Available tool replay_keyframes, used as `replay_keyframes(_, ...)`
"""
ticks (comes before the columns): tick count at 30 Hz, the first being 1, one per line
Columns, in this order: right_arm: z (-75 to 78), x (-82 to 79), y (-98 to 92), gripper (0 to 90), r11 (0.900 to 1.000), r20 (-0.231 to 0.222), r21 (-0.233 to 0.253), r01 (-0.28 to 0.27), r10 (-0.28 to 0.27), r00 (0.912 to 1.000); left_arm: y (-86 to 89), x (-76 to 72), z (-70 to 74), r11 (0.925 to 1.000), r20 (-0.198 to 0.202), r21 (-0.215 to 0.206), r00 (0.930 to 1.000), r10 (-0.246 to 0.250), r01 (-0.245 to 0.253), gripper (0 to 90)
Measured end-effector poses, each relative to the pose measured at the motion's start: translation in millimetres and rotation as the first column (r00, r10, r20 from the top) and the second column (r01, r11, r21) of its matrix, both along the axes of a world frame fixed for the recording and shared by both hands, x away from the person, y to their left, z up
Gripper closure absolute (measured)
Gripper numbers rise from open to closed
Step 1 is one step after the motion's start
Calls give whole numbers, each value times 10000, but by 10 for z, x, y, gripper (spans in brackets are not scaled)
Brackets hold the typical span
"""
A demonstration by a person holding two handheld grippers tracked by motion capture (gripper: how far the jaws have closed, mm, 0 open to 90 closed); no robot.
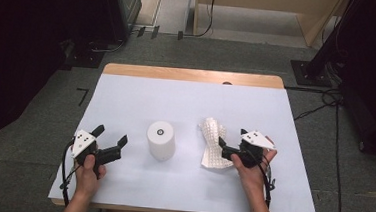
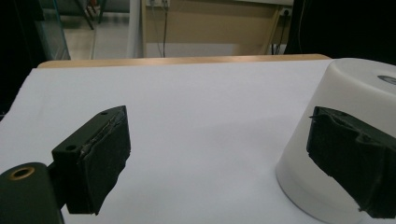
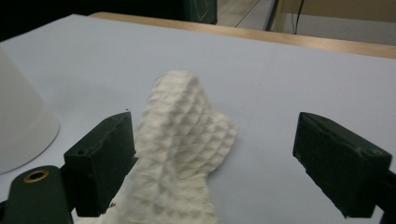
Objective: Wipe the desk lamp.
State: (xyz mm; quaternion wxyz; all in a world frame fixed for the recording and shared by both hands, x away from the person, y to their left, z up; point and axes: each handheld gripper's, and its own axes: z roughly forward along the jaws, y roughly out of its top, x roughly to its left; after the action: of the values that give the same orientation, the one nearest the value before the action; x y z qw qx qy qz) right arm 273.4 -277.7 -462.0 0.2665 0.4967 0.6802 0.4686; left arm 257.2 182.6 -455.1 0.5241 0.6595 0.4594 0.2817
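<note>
A soft, waffle-textured white cloth (image 3: 184, 135) is seen beside a smooth, matt white plastic cylinder (image 1: 161, 139). The table (image 1: 186, 101) is covered in matt white, edged with wood.

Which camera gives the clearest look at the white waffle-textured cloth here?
The right gripper view: the cloth lies close up between the open jaws of the right hand-held gripper, its waffle weave sharp. The high view shows the whole cloth small, beside the white cylinder. The left gripper view looks toward the cylinder instead.

Lab: floor cables (image 1: 321, 103), equipment stands (image 1: 311, 72).
</note>
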Motion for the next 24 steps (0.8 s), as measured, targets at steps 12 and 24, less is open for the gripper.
replay_keyframes(12,-34,-273,-726,14,9872,256,-324,1559,-1551,9876,399,-113,-85,9990,-481,-256,9982,355,-367,68)
replay_keyframes(24,-176,-554,-1315,0,9612,-84,-369,2735,-2740,9617,493,-128,-196,9977,-747,129,9949,675,-667,68)
